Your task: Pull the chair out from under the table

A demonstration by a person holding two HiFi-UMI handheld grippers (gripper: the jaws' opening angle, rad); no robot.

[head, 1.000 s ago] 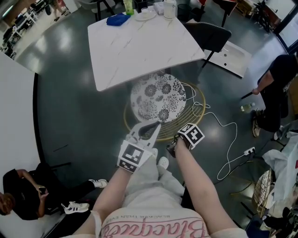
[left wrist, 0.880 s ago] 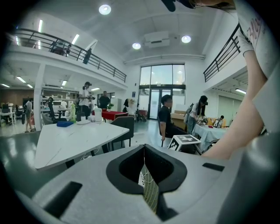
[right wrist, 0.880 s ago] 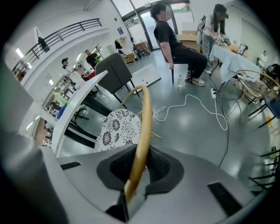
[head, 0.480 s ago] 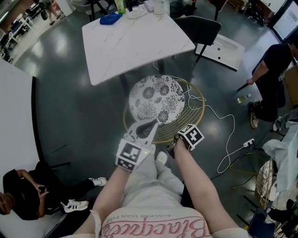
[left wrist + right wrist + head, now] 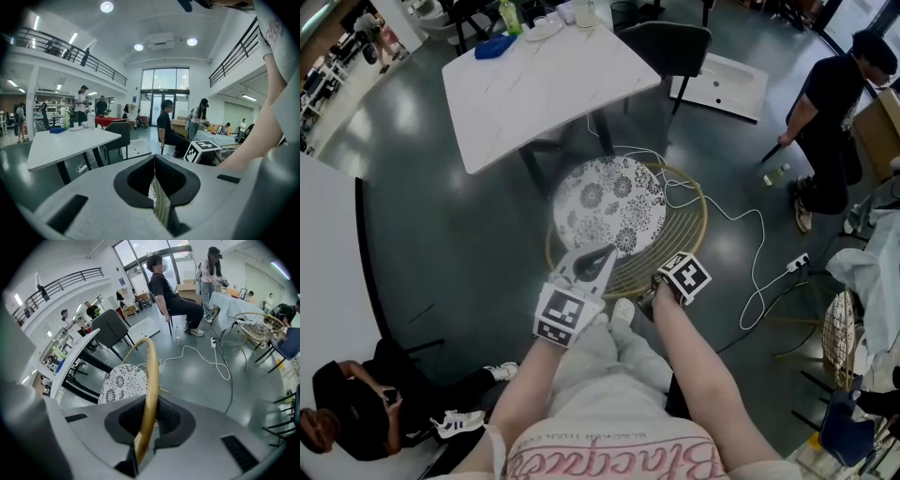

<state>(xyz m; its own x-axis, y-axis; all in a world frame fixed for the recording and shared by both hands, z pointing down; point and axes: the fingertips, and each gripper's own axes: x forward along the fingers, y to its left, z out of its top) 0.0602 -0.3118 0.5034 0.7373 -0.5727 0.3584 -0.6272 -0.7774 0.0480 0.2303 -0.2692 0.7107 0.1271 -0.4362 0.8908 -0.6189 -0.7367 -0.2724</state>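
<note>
A gold wire chair (image 5: 697,221) with a black-and-white patterned cushion (image 5: 609,208) stands on the dark floor, its seat out from under the white marble table (image 5: 544,84). Both grippers are at the chair's near back rim. My left gripper (image 5: 605,255) is shut on the wire back, and mesh shows in the slit between its jaws (image 5: 157,199). To its right, my right gripper (image 5: 649,298) has the gold rim (image 5: 151,380) running between its jaws, which are closing and press on it (image 5: 140,446).
A dark chair (image 5: 666,47) stands at the table's far side beside a white panel (image 5: 722,84) on the floor. A white cable (image 5: 750,244) runs from the chair to a power strip (image 5: 797,262). A person (image 5: 834,103) is at right, another (image 5: 356,412) sits lower left.
The chair has come back with both grippers, away from the table. Its cushion, partly under the table's edge a second ago, now lies wholly outside it.
</note>
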